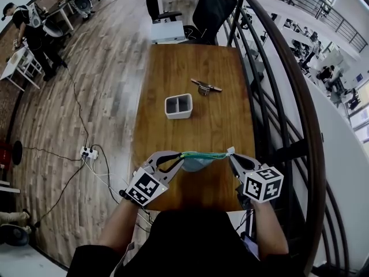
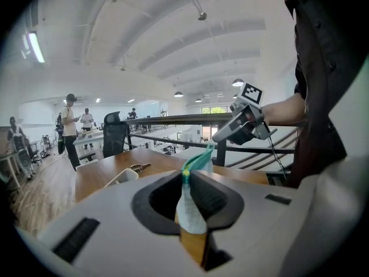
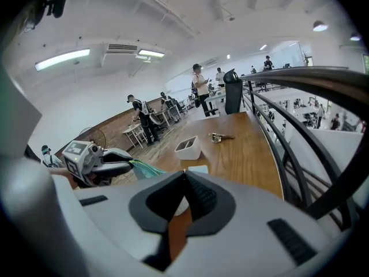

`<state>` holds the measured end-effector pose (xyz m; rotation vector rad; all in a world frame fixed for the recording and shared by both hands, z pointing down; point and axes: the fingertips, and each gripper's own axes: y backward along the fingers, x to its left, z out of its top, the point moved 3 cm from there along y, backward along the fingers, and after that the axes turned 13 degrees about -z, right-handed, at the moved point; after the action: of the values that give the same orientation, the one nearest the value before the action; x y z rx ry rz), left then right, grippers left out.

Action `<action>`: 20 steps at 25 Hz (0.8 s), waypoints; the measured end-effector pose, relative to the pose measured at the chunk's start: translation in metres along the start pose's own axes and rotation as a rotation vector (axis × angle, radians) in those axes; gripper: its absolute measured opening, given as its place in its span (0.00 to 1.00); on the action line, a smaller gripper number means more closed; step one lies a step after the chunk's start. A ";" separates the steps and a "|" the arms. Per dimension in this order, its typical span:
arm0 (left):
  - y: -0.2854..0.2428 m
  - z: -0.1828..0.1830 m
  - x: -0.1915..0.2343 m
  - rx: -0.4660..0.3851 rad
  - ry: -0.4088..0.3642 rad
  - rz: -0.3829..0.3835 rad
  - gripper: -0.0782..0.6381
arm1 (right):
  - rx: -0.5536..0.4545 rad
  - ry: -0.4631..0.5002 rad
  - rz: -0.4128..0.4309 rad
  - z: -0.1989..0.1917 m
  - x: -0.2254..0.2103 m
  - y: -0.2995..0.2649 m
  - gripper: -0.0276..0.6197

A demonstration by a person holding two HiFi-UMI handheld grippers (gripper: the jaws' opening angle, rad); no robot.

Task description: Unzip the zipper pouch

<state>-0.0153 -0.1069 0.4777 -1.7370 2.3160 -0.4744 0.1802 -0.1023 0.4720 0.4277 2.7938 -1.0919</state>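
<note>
Zipper pouch (image 1: 199, 163) held stretched btwn both tools, over near edge of desk (image 1: 196, 62).

Pinches pouch's L end w/ left tool (image 1: 173, 161), pads pressed onto pale-blue fabric right beside green zipper (image 1: 204, 154). Clamps right tool (image 1: 233, 157) on white tab (image 1: 230, 150) at zipper's R end, no gap visible btwn pads. Pulls zipper into a near-straight line from tool to tool, w/ fabric sagging below. Can't tell whether zipper is open or closed. Farther up desk: white two-compartment box (image 1: 179, 105) approx mid-desk, small metal item w/ brown handle (image 1: 205, 86) just beyond it, both well apart from pouch. Black office chair (image 1: 213, 7) at far end, dark railing (image 1: 288, 97) along R side, power strip (image 1: 88, 152) + cables on wood floor to L. People at other desks in bkgd.
</note>
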 end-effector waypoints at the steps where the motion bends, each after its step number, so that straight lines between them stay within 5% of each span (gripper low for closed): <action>1: -0.002 -0.001 0.002 0.002 0.003 0.002 0.18 | -0.008 0.005 -0.005 0.002 0.000 0.000 0.04; 20: 0.015 -0.028 0.013 0.002 0.088 0.044 0.23 | -0.037 0.019 -0.041 0.001 0.011 -0.014 0.14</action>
<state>-0.0422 -0.1116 0.4980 -1.6930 2.4070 -0.5566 0.1661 -0.1098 0.4783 0.3802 2.8462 -1.0482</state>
